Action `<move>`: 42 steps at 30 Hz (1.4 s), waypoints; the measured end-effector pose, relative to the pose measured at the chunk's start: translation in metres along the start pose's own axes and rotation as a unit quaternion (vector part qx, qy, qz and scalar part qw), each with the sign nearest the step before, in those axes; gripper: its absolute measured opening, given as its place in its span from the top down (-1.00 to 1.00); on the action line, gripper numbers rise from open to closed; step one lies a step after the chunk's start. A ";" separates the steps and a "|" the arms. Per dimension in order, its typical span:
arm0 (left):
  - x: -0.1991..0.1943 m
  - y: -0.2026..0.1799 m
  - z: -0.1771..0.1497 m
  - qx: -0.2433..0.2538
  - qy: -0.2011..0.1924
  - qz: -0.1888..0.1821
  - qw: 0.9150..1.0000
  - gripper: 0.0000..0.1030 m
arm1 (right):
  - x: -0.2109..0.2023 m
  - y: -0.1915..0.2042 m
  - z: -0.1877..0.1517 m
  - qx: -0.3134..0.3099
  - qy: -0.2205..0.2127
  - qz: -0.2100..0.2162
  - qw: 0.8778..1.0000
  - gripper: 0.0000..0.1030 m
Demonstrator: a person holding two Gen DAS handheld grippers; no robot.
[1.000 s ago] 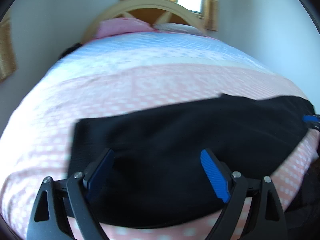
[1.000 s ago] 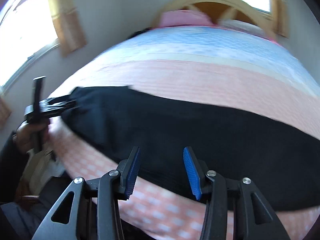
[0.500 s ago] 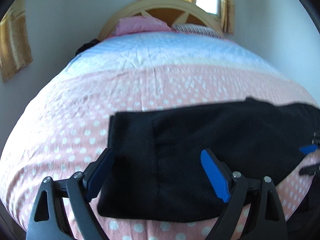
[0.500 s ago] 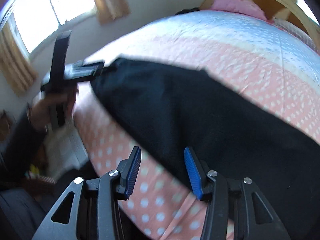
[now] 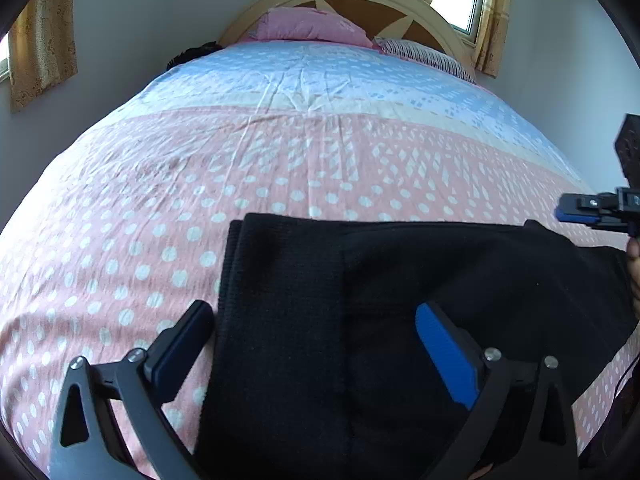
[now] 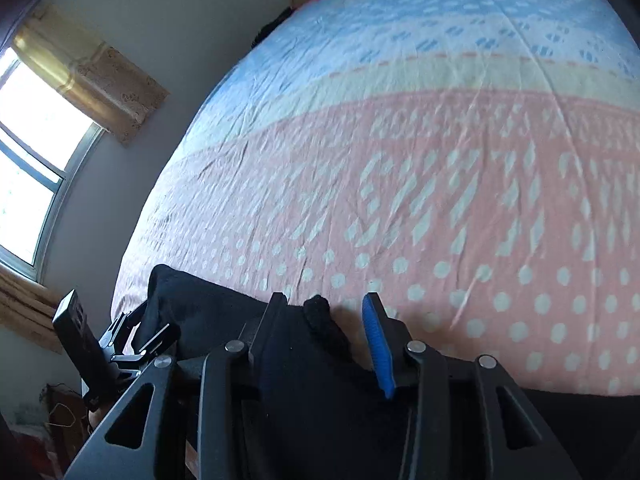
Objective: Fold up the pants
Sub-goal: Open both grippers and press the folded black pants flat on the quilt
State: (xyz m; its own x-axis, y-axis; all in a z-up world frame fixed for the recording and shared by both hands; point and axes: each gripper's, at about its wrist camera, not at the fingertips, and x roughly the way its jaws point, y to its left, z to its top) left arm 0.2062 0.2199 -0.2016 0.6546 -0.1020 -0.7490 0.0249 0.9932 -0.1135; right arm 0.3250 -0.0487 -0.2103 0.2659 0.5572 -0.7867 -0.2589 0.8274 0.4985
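Your left gripper point(image 5: 312, 344) stands wide open, its jaws having just widened. The black pants point(image 5: 400, 300) lie folded on the dotted bedspread point(image 5: 160, 200) near its front edge. The left finger point(image 5: 180, 348) sits just off the pants' left edge, over the bedspread; the right finger is over the cloth. Neither pad presses on it.

Your right gripper point(image 6: 326, 340) has just narrowed. A bunched corner of the pants sits between its jaws; you cannot tell whether the pads clamp it.
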 end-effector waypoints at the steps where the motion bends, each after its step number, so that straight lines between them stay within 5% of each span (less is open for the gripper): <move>1: 0.000 -0.001 0.000 0.001 -0.002 0.002 1.000 -1.00 | 0.003 -0.001 -0.002 0.005 -0.001 0.005 1.000 0.36; 4: 0.002 -0.008 -0.002 0.011 -0.006 0.018 1.000 -1.00 | -0.001 0.002 -0.008 0.005 -0.014 0.022 1.000 0.82; 8: 0.002 -0.006 -0.001 0.010 -0.009 0.018 1.000 -1.00 | -0.020 0.005 -0.004 0.015 -0.061 0.029 0.998 0.88; 15: 0.001 -0.009 -0.003 0.018 -0.011 0.030 0.999 -1.00 | 0.007 -0.011 -0.001 0.022 -0.027 0.007 0.999 0.87; 17: 0.001 -0.009 -0.003 0.018 -0.010 0.029 0.999 -1.00 | -0.001 -0.009 -0.004 0.022 -0.029 0.012 0.999 0.72; 19: 0.001 -0.008 -0.002 0.016 -0.010 0.028 0.999 -1.00 | -0.015 -0.006 -0.010 0.005 -0.044 -0.005 0.999 0.23; 20: 0.001 -0.008 -0.002 0.016 -0.010 0.028 0.999 -1.00 | -0.026 -0.006 -0.015 -0.008 -0.052 -0.010 0.999 0.18; 32: 0.001 -0.008 -0.003 0.013 -0.011 0.028 0.999 -1.00 | -0.101 0.034 -0.120 -0.169 -0.067 0.003 0.983 0.17; 37: 0.000 -0.007 -0.003 0.013 -0.011 0.028 0.999 -1.00 | -0.075 0.042 -0.146 -0.197 -0.047 -0.006 0.979 0.17; 39: 0.000 -0.007 -0.003 0.014 -0.010 0.028 0.999 -1.00 | -0.045 0.040 -0.156 -0.188 0.013 -0.001 0.982 0.17; 42: 0.000 -0.004 -0.002 0.007 -0.008 0.019 1.000 -1.00 | -0.048 0.053 -0.172 -0.239 -0.009 -0.032 0.970 0.13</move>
State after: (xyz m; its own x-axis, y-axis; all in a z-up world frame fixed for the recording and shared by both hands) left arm 0.2048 0.2160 -0.2027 0.6672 -0.0634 -0.7422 0.0096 0.9970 -0.0766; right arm 0.1386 -0.0436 -0.2087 0.3111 0.5109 -0.8013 -0.6420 0.7347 0.2192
